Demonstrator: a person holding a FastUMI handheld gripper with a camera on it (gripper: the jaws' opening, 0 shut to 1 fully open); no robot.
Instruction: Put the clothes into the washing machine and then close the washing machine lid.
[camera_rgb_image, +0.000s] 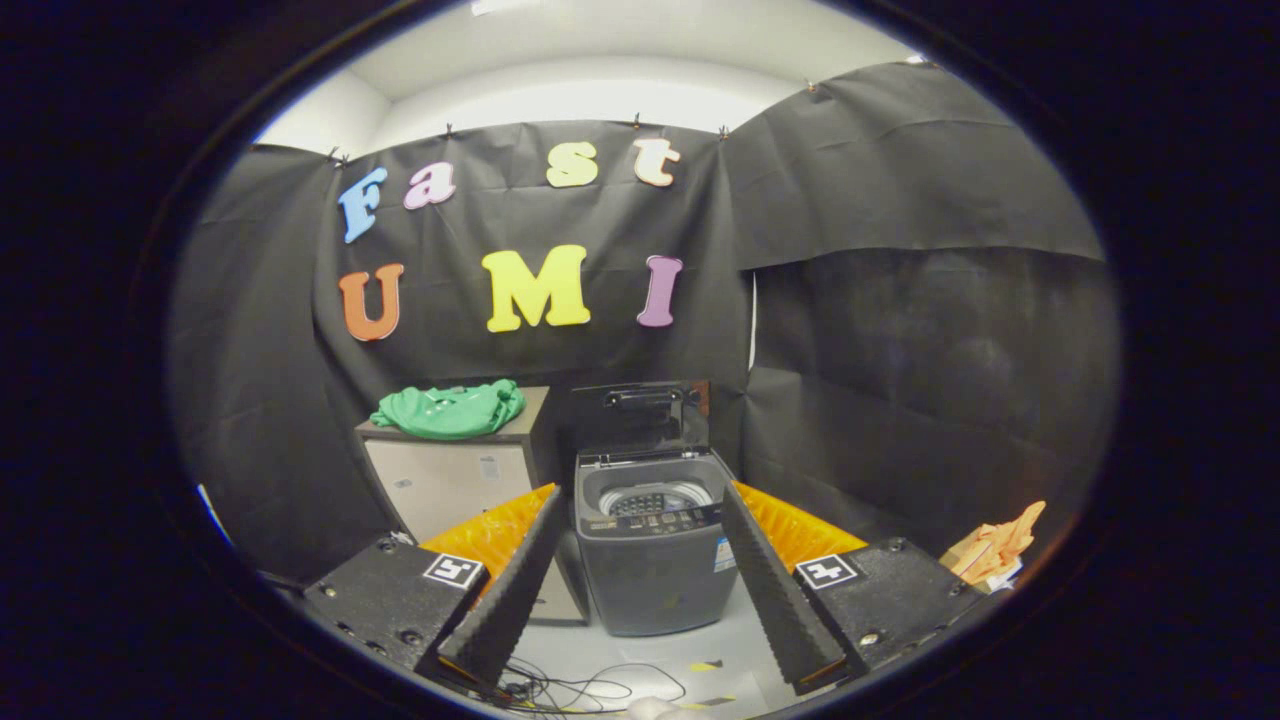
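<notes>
The ribbed black fingers (640, 590) stood wide apart, gripping nothing. Between and beyond them sat the boxy grey washing machine (655, 560), its lid (645, 410) raised. The crumpled green clothes (450, 410) lay on a beige cabinet (450, 480) just beside it

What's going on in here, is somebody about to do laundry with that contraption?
Pretty much. A person is holding a two-finger gripper, its fingers spread open with nothing between them, aimed at a small grey washing machine just ahead. The machine's lid stands open. The green clothes lie bunched on a cabinet beside the machine, so nothing has been loaded yet.
</notes>
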